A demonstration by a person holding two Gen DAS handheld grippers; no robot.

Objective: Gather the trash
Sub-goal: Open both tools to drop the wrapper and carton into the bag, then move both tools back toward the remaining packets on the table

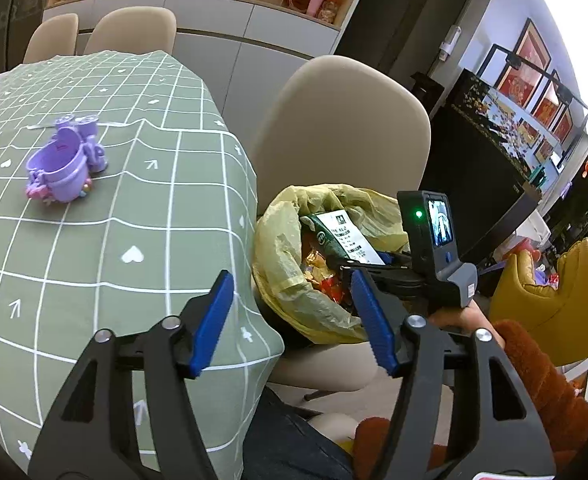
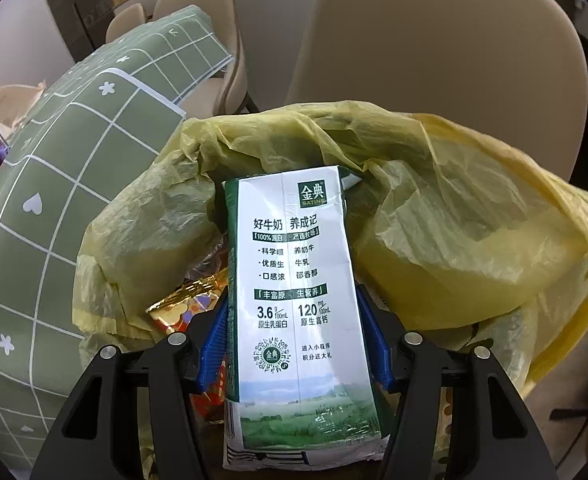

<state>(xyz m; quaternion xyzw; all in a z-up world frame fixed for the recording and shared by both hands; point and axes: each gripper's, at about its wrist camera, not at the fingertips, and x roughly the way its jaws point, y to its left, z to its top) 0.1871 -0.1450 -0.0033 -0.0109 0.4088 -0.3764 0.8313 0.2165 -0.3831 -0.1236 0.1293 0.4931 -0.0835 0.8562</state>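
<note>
A bin lined with a yellow bag (image 1: pixel 290 240) (image 2: pixel 473 216) sits on a beige chair beside the table, with several wrappers (image 1: pixel 321 276) (image 2: pixel 186 304) inside. My right gripper (image 2: pixel 294 312) is shut on a green and white milk carton (image 2: pixel 297 296) and holds it over the bin mouth. The carton (image 1: pixel 345 240) and the right gripper body show in the left wrist view. My left gripper (image 1: pixel 294 316) is open and empty, near the table corner, left of the bin.
A table with a green checked cloth (image 1: pixel 114 216) (image 2: pixel 54 184) stands left of the bin. A purple toy (image 1: pixel 66 160) sits on it. A beige chair (image 1: pixel 341 128) (image 2: pixel 433 40) backs the bin. A yellow armchair (image 1: pixel 553 300) is at right.
</note>
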